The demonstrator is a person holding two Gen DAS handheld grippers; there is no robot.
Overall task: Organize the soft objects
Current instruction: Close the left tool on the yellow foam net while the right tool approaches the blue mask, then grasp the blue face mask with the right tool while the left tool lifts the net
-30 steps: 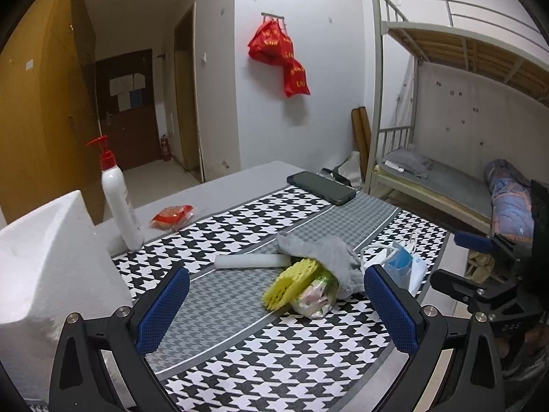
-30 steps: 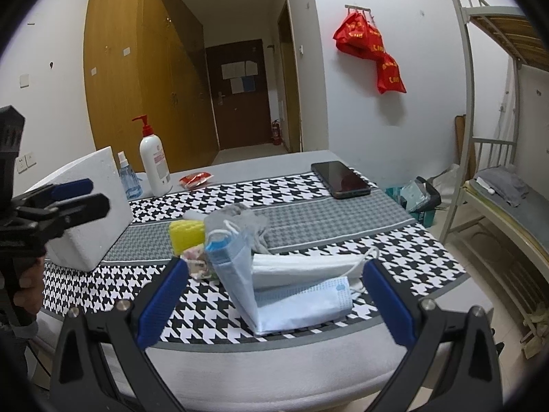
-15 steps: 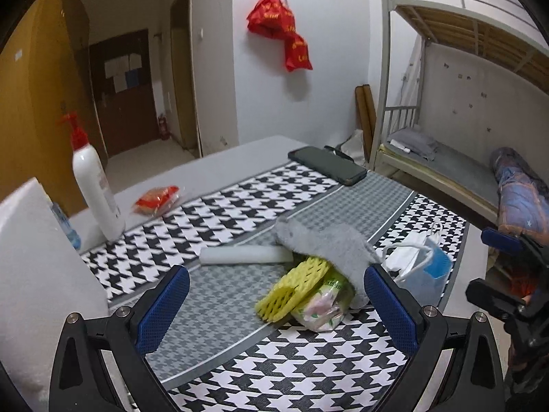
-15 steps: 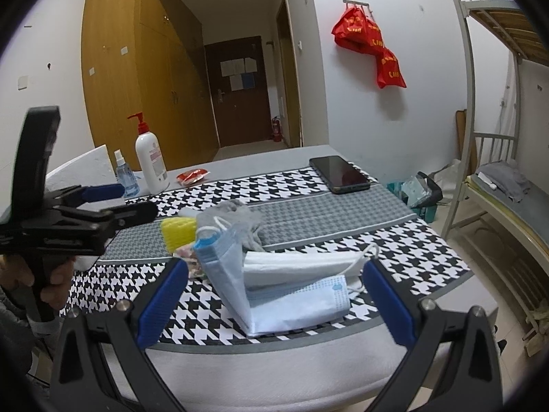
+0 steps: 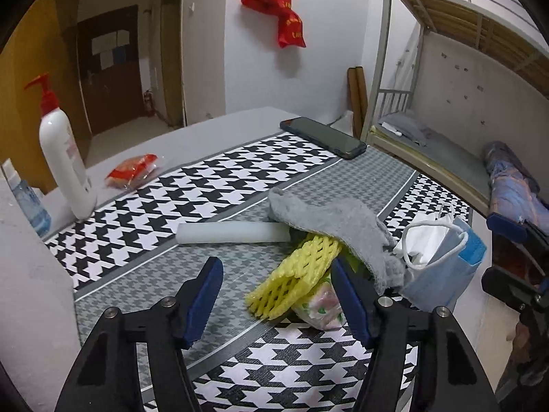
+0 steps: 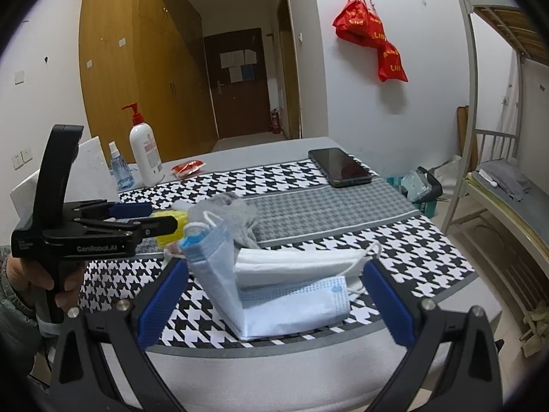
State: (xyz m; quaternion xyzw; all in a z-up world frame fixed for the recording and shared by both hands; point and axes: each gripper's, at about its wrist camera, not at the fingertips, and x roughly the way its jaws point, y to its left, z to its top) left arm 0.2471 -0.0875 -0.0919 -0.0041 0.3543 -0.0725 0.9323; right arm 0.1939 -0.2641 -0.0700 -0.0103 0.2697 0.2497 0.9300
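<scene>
A heap of soft things lies on the houndstooth table cloth [image 5: 212,178]: a yellow foam net [image 5: 295,281], a grey sock [image 5: 336,223], a floral tissue pack [image 5: 322,312], a white foam strip [image 5: 233,233] and blue and white face masks [image 5: 442,261]. My left gripper [image 5: 278,295] is open, its jaws partly narrowed, just before the yellow net, holding nothing. My right gripper [image 6: 274,302] is open around the near side of the face masks [image 6: 291,292], not touching them. The left gripper also shows in the right wrist view [image 6: 137,219].
A white pump bottle [image 5: 65,158], a small blue spray bottle [image 5: 27,202], a red snack packet [image 5: 132,171] and a black phone [image 5: 322,137] lie further back. A white foam box [image 5: 27,274] stands at the left. A bunk bed [image 5: 463,103] is to the right.
My left gripper has moved forward to the heap and its jaws have narrowed around the yellow net. The right gripper has edged closer to the masks.
</scene>
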